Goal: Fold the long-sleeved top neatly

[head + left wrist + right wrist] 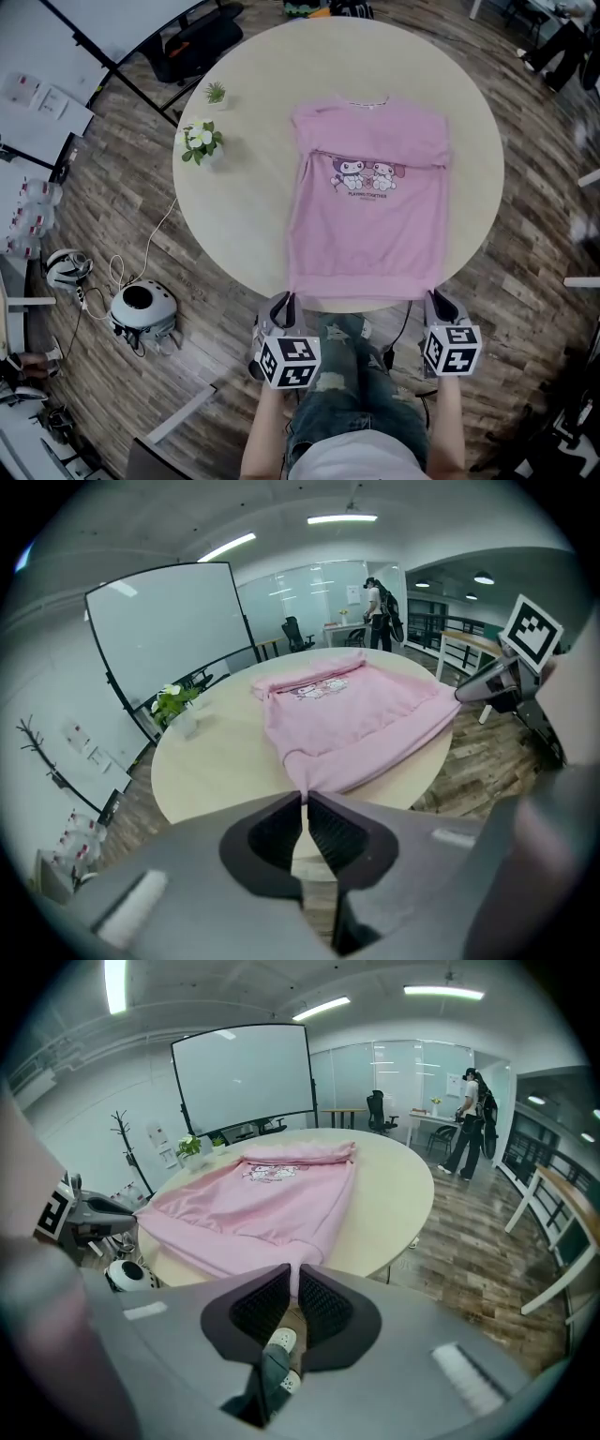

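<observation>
A pink long-sleeved top (367,202) with a cartoon print lies flat on the round cream table (244,216), sleeves folded in across the chest, its hem at the near edge. My left gripper (290,302) is shut on the hem's left corner (306,785). My right gripper (429,298) is shut on the hem's right corner (296,1274). Both corners are lifted slightly off the table's edge. In the left gripper view the top (352,710) stretches away toward the right gripper (469,692). The right gripper view shows the top (253,1199) and the left gripper (127,1211).
Two small potted plants (202,139) (217,93) stand on the table's left side. A white round device (141,307) with cables lies on the wooden floor at left. A whiteboard (159,630) and office chairs stand beyond the table. A person (469,1124) stands far off.
</observation>
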The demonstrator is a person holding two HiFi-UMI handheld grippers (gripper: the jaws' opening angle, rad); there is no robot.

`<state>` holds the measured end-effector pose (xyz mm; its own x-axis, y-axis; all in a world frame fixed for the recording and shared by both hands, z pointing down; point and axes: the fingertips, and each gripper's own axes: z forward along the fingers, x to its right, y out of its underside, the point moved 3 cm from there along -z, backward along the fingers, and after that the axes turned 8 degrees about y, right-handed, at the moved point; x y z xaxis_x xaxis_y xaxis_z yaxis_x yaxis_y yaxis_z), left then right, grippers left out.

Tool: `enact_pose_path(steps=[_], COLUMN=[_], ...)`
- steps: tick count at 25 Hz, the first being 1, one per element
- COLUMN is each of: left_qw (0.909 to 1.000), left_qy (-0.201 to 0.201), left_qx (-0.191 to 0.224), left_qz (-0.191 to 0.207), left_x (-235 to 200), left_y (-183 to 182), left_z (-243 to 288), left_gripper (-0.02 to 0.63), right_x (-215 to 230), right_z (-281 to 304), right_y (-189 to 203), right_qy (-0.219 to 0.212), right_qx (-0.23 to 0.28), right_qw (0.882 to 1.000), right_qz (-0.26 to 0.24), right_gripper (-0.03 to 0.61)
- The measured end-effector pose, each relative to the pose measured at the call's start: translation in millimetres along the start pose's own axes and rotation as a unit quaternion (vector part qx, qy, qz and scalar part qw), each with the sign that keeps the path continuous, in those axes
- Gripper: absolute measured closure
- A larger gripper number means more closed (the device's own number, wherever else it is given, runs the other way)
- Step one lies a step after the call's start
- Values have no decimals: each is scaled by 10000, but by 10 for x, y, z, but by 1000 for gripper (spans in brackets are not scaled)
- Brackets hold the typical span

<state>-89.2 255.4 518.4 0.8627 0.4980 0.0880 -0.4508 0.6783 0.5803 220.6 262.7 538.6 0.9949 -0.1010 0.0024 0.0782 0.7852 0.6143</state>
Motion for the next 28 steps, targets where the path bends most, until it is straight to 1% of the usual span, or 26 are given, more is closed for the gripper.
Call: enact_pose_path(steps=[1, 3, 6, 7, 10, 13, 15, 18, 20, 21, 28], left_qw=[10000, 9995, 9966, 9958, 9951, 9948, 9950, 9942, 9941, 9943, 9963], left_qy=[47, 246, 531, 586, 637, 644, 622, 738, 778, 771, 714], left_qx=[-5, -8, -107, -166, -311, -275, -191, -195, -203, -190, -29], left_qz=[-6, -216, -627, -684, -692, -738, -755, -754, -733, -719, -476], left_x=[24, 80, 132, 139, 135, 105, 75, 72, 66, 57, -35], left_y=[17, 78, 200, 238, 319, 314, 270, 214, 184, 168, 34], left_z=[32, 132, 258, 285, 337, 346, 351, 402, 429, 428, 217], left_gripper=[586, 560, 476, 468, 468, 463, 485, 509, 568, 584, 592], right_x=[-8, -14, -14, -12, -2, -5, -9, -4, -1, -1, -17], right_z=[18, 54, 89, 96, 112, 114, 110, 104, 100, 93, -22], right_y=[32, 91, 127, 126, 129, 126, 119, 116, 112, 108, 30], right_qy=[12, 49, 80, 83, 84, 87, 94, 86, 64, 51, -81], right_qx=[-37, -111, -180, -186, -200, -193, -190, -198, -199, -199, -125], right_qw=[10000, 9999, 9998, 9998, 9997, 9997, 9997, 9997, 9998, 9998, 9999], right_qz=[17, 58, 90, 88, 72, 81, 79, 65, 40, 25, -80], right_gripper=[520, 520, 520, 520, 520, 520, 520, 520, 520, 520, 520])
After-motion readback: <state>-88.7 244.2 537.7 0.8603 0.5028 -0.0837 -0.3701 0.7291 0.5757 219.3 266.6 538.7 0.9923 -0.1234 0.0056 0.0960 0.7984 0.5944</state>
